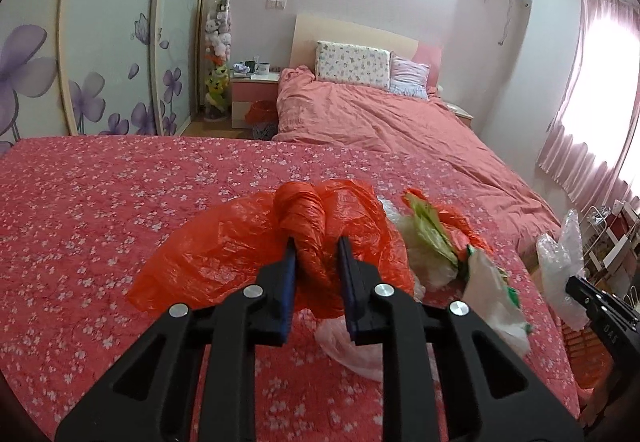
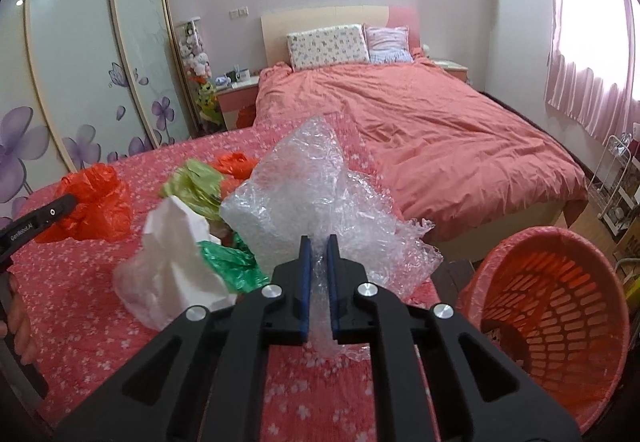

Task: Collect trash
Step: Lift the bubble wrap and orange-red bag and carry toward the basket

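Our left gripper (image 1: pixel 316 246) pinches a twisted, crinkled orange plastic bag (image 1: pixel 256 242) (glossy, translucent). Our right gripper (image 2: pixel 319 244) clamps clear bubble wrap (image 2: pixel 320 186) billowing ahead; an orange basket (image 2: pixel 560 306) sits to its right.

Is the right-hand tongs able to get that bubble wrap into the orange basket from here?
Probably yes. The right tongs are shut on the bubble wrap, and the orange basket sits just to their right, mouth open toward them, nothing between.

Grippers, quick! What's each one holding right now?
Left gripper: closed on the orange bag.
Right gripper: closed on the bubble wrap.
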`<state>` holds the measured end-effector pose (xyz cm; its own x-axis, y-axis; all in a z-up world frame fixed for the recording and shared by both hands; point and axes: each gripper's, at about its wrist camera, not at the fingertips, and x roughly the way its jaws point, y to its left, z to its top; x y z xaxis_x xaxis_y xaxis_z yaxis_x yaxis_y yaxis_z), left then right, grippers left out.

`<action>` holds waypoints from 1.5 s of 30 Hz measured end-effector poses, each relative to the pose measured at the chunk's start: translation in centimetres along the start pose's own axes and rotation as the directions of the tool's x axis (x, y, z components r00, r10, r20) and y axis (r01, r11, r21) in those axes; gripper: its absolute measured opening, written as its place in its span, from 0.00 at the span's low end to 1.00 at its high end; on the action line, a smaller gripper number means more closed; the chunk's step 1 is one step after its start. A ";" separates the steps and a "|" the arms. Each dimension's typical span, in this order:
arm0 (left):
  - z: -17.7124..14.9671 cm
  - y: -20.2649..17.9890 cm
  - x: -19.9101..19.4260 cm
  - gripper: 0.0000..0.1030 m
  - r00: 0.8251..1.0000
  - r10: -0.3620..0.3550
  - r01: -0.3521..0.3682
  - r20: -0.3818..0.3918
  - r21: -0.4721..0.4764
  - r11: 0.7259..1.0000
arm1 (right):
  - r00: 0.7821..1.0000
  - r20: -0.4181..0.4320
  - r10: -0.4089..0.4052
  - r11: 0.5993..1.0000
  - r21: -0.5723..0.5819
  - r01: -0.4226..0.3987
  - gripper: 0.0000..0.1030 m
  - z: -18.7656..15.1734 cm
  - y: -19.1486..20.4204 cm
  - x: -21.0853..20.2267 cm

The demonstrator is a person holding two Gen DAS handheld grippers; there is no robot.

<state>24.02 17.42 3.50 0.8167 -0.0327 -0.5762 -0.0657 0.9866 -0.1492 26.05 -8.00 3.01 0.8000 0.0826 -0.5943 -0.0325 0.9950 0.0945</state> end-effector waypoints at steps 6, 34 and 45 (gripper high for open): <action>-0.5 -1.4 -2.4 0.19 0.999 -0.028 0.028 0.026 0.012 1.000 | 0.999 0.047 -0.011 1.000 0.003 0.011 0.09 -0.1 -0.4 -3.7; -4.1 -16.6 -6.9 0.19 0.945 -0.328 0.320 0.008 0.205 0.925 | 0.976 0.141 -0.166 0.979 0.146 0.145 0.09 -2.9 -10.5 -13.7; -6.6 -23.0 -4.1 0.20 0.904 -0.418 0.426 -0.089 0.249 0.870 | 0.963 0.097 -0.253 0.942 0.251 0.222 0.09 -5.2 -17.7 -13.3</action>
<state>18.43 -6.22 3.99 0.7146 -0.4560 -0.5305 0.4335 0.8838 -0.1758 12.91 -26.45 5.08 0.8365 -0.1779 -0.5183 0.2979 0.9415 0.1578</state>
